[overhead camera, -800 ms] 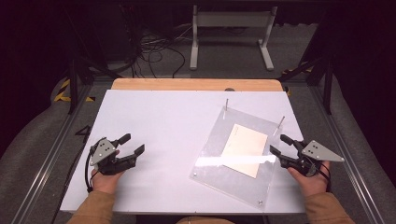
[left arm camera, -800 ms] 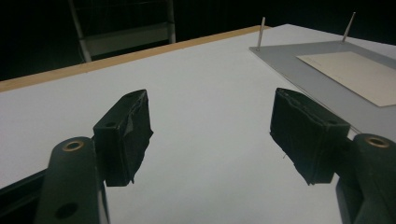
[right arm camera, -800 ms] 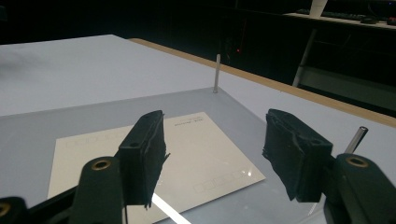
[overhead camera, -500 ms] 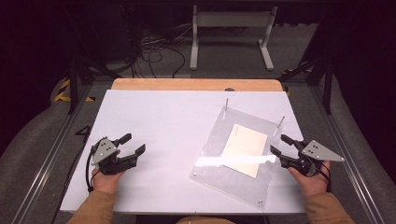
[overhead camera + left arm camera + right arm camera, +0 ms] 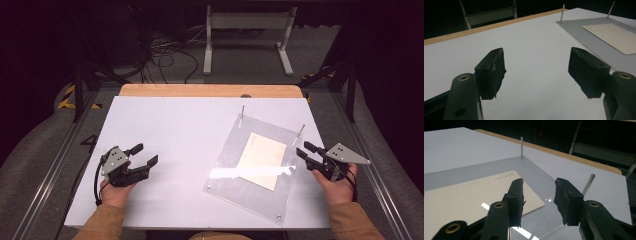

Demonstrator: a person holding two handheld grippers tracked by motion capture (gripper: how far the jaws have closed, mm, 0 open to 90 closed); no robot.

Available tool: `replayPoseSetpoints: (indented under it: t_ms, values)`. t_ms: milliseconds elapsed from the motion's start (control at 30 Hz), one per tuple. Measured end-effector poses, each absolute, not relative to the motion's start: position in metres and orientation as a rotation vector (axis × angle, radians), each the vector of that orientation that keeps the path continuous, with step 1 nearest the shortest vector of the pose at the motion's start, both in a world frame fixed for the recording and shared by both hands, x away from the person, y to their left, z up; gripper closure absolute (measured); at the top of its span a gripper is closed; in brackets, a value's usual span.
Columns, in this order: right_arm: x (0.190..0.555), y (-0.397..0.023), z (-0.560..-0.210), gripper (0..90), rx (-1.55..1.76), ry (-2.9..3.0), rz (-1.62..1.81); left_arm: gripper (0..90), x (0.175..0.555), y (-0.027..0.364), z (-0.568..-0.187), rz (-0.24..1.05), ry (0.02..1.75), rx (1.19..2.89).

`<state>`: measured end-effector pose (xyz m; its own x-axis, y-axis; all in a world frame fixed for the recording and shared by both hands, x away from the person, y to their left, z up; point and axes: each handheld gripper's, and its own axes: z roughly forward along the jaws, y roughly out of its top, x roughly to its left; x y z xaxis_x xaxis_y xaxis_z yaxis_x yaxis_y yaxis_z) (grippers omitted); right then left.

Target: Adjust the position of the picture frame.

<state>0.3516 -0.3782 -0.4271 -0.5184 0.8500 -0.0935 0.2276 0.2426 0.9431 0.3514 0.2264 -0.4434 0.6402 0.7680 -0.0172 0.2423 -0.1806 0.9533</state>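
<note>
At lower right of the high view, the right gripper is held with jaws apart over the clear plate's edge, nothing clamped. Lower left, the left gripper is seen spread and empty.

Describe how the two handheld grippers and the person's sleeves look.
Both the left gripper and the right gripper are black, each with two jaws capped by black pads wrapped in wrinkled tape. Brass-coloured rivets sit in the jaw arms. Each carries a grey three-cornered plate with small holes. A black cable loops from the left one. The sleeves are tan.
</note>
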Motion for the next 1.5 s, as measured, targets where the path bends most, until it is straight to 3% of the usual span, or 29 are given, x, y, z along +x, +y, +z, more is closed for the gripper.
replayPoseSetpoints:
  t_ms: [633,1100,1267,1433,1500]
  values:
    - [0.415,-0.393,-0.422,60.6,1.164,1.915,1.166,29.7,0.354,0.228,-0.445,0.572,0.849,1.74]
    - [0.441,-0.406,-0.432,62.2,1.295,1.901,1.154,29.7,0.355,0.23,-0.446,0.564,0.865,1.737]
    - [0.447,-0.402,-0.438,67.2,1.294,1.934,1.116,29.7,0.355,0.229,-0.447,0.558,0.873,1.739]
    - [0.453,-0.398,-0.436,82.0,1.279,1.961,1.09,29.7,0.355,0.229,-0.448,0.56,0.877,1.739]
    - [0.453,-0.397,-0.435,84.1,1.268,1.968,1.08,29.7,0.355,0.229,-0.448,0.556,0.878,1.739]
